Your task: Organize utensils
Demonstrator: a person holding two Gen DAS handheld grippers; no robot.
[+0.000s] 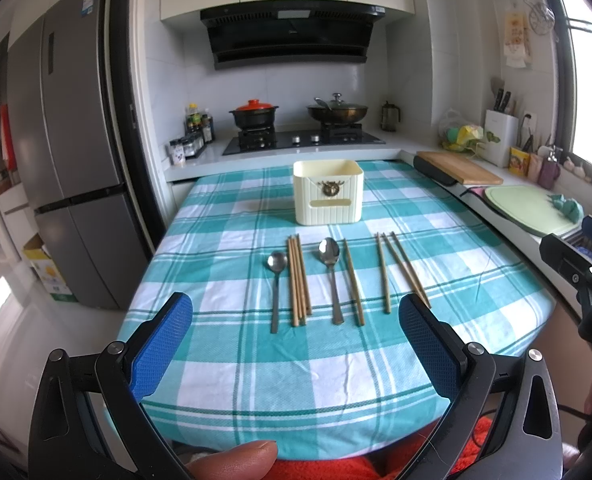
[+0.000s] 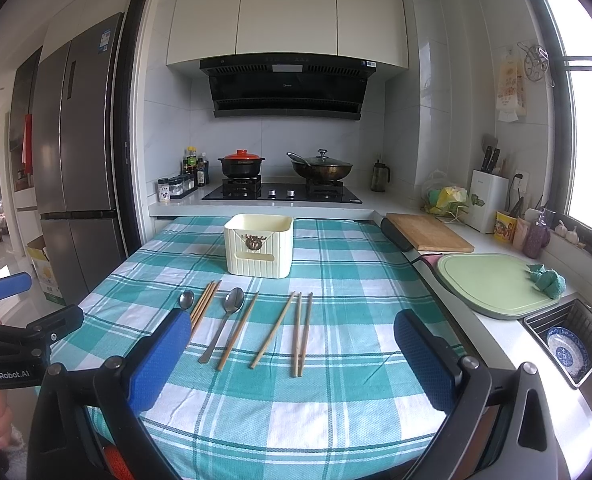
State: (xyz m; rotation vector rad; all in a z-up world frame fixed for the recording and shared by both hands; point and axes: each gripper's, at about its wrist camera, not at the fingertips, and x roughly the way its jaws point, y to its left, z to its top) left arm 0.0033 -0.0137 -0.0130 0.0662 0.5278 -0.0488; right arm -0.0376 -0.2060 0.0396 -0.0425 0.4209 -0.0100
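Both tongs hung wide apart and empty: the left gripper and the right gripper. Ahead of their fingers, on the checked tablecloth, lay two spoons, a small spoon and a large spoon, among eight chopsticks. Beyond these stood one cream holder.

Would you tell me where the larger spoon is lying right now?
In the left wrist view, the larger spoon lies mid-table on the checked tablecloth, between the chopstick bundle on its left and a single chopstick.
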